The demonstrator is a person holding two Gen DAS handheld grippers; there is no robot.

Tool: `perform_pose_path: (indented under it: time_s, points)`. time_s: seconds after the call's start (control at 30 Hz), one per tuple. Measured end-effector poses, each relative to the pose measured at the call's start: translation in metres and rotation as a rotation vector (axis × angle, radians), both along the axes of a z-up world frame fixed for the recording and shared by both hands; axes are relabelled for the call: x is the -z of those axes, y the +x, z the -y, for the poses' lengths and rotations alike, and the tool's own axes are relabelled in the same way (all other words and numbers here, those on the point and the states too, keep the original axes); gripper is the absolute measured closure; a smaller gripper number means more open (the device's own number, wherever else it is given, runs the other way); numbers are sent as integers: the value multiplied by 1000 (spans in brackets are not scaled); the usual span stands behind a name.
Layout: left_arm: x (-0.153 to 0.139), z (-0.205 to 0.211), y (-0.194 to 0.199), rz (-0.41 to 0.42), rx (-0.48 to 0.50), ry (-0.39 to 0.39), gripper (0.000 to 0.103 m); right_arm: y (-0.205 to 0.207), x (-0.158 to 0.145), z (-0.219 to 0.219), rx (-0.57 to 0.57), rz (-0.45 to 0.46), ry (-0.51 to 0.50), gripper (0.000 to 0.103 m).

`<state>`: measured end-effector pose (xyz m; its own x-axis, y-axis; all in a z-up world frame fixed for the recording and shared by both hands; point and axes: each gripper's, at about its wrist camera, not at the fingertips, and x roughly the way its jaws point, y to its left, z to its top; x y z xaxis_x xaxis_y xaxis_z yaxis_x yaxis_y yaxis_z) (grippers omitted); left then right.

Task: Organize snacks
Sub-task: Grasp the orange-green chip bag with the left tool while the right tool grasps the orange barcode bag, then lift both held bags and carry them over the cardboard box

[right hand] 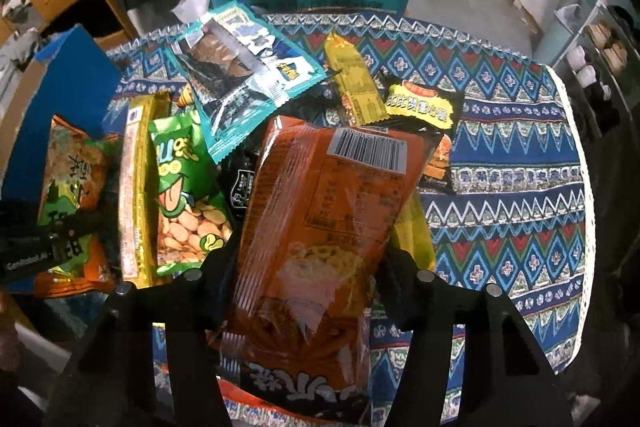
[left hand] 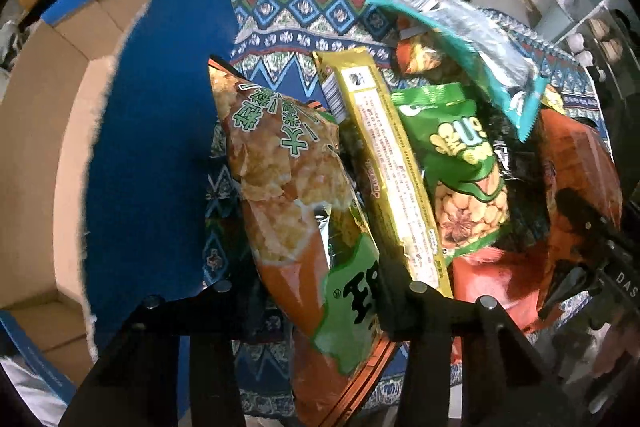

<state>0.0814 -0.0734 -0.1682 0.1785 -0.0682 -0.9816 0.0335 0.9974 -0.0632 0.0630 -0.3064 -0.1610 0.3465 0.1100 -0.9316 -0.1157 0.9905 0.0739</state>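
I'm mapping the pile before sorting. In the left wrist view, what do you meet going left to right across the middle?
Blue cardboard box → orange rice-cracker bag → long yellow packet → green peanut bag → orange-red bag.

Snack packets [right hand: 192, 187] lie heaped on the tablecloth [right hand: 512, 155], cardboard box [left hand: 48, 147] to their left.

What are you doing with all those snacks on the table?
Someone is sorting a pile of snack bags on a patterned tablecloth. The left tool has an orange and green rice cracker bag between its fingers, right beside a blue cardboard box. The right tool has an orange bag with a barcode between its fingers. The other snacks lie in the pile.
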Motion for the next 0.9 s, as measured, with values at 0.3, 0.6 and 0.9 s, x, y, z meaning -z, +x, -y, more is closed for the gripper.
perform_pose_path:
  time_s: [0.3, 0.6, 0.9]
  points:
    - [-34, 2, -24, 92, 53, 8, 59, -14, -26, 6, 8, 42, 27, 46]
    - [-65, -1, -41, 169, 70, 0, 59, -23, -57, -11, -37, 109, 67, 46]
    - [-100, -24, -50, 241, 61, -32, 60, -22, -85, -51, -122, 152, 112, 46]
